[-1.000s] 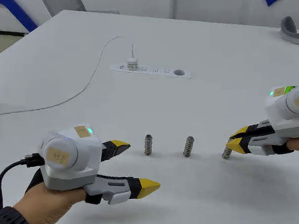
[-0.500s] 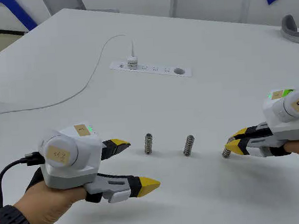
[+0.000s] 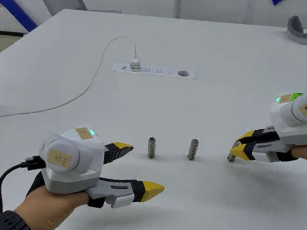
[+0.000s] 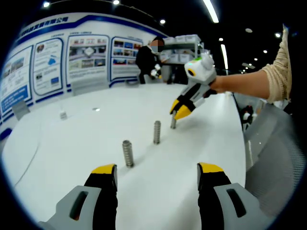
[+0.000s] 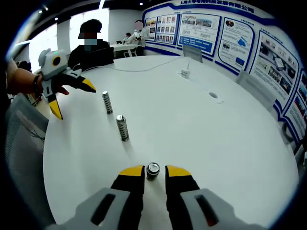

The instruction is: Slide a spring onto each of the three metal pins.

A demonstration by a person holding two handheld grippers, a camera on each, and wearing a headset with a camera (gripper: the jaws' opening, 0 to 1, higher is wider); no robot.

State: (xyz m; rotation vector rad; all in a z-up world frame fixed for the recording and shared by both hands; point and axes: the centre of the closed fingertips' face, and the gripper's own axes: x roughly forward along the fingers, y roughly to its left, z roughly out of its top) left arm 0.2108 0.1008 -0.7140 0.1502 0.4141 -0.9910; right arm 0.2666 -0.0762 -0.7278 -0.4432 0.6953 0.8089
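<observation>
Fingers [image 5: 132, 173] of the right gripper [image 5: 153, 171]: parted narrowly, one on each side of the right-hand spring [image 5: 153, 170], a sliver of table [image 3: 220, 89] showing on both sides; released, not clamped.

Right-hand spring: upright on its pin, whose round top is seen end-on in the right gripper view. It stands at the right end of a row of three, near the table's front.

Middle spring [image 3: 193, 149] and left-hand spring [image 3: 151, 147]: each upright on a pin, well apart from one another. All three pins appear loaded, so the task looks close to done.

Left gripper [image 3: 137, 167]: wide open, empty, near the left-hand spring but not touching it.

Beyond: power strip [image 3: 156, 71] with a plugged-in cable [image 3: 88, 88], well behind the row.

Risk: a skewed pull-back would likely let a fingertip catch the coils and lift the spring off, or tip the pin. Whether the pins are fixed to the table cannot be told.

Views compared: the right gripper view gives the gaps beside the spring. The head view overlaps fingertip and spring, leaving contact unclear, but shows the even spacing. The left gripper view shows the row in depth, right gripper at its far end.
</observation>
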